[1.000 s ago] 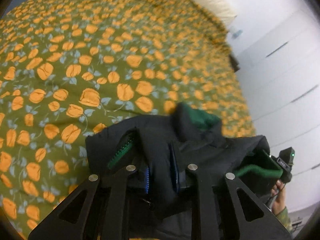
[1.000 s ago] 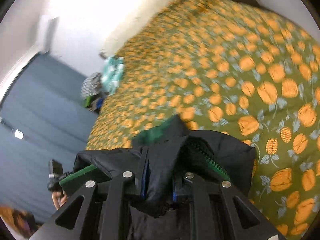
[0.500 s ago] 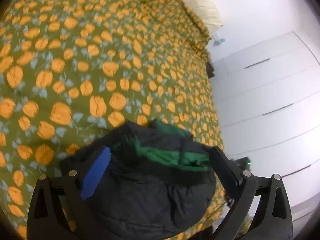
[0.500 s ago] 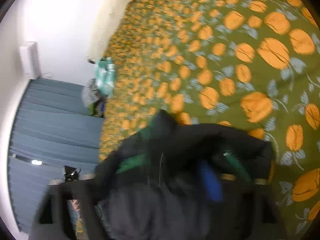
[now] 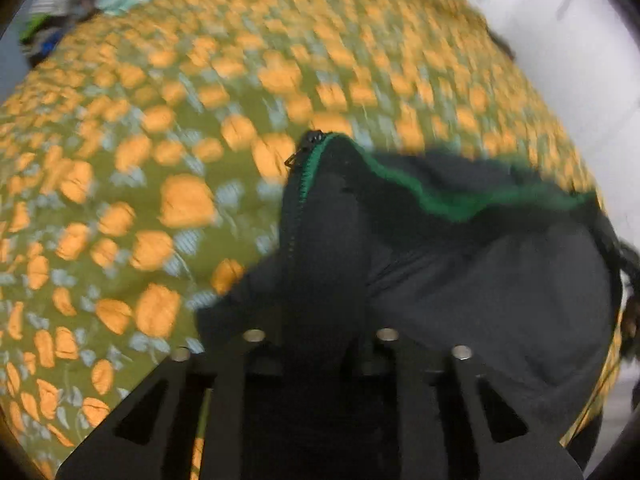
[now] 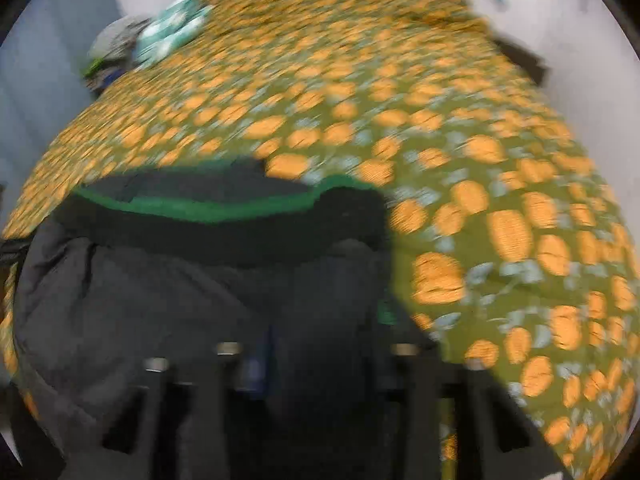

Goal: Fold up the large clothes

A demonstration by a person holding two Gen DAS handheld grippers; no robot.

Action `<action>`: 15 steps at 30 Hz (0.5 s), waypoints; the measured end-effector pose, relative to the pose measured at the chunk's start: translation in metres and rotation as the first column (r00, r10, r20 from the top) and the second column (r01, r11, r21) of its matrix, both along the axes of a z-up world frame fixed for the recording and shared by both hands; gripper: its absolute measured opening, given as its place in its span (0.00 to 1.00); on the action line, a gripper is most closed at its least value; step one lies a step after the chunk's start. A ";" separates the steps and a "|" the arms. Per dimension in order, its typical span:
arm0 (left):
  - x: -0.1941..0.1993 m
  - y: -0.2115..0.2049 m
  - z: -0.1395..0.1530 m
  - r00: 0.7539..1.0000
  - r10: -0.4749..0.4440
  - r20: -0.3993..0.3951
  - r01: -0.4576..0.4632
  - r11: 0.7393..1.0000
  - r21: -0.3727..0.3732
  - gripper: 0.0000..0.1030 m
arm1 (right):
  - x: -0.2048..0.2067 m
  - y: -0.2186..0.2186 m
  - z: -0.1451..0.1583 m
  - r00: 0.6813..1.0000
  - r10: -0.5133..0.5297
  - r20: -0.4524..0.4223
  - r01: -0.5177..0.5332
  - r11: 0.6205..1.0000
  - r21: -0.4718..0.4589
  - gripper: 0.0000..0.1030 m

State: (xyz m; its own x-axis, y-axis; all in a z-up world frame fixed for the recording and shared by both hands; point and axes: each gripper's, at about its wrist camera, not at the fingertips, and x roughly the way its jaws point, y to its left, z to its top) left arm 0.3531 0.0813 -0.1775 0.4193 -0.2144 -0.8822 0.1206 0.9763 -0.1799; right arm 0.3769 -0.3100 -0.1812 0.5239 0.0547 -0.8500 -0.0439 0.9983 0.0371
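A black jacket with green lining and a green zipper lies bunched at the near edge of a bed; it also shows in the right wrist view. My left gripper is shut on a fold of the jacket by the zipper edge. My right gripper is shut on the jacket's black fabric at its right side. Both views are motion-blurred and the fingertips are hidden in cloth.
The bed cover is olive with orange flowers and stretches far ahead. A pile of teal and striped clothes lies at the far left corner. A white wall and wardrobe stand on the right.
Half a second ago both grippers were spread open over the jacket. Now both are shut on it again, and both cameras have swung fast toward the far end of the bed.
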 end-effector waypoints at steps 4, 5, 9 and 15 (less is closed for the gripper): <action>0.004 0.016 0.005 0.992 0.111 0.055 -0.106 0.990 -0.090 0.16 | 0.003 -0.009 0.021 0.988 -0.100 0.120 0.095 0.994 0.049 0.21; 0.008 0.014 -0.006 0.991 0.129 0.044 -0.126 0.989 -0.072 0.16 | 0.008 -0.010 0.016 0.987 -0.113 0.111 0.108 0.993 0.054 0.21; 0.015 0.003 -0.055 0.992 0.126 0.016 -0.127 0.992 0.021 0.25 | 0.025 0.001 -0.043 0.994 -0.104 0.013 0.104 0.995 0.008 0.22; 0.017 0.006 -0.056 0.989 0.146 0.033 -0.148 0.987 0.065 0.49 | 0.026 0.000 -0.055 0.996 -0.084 0.013 0.084 0.996 0.029 0.29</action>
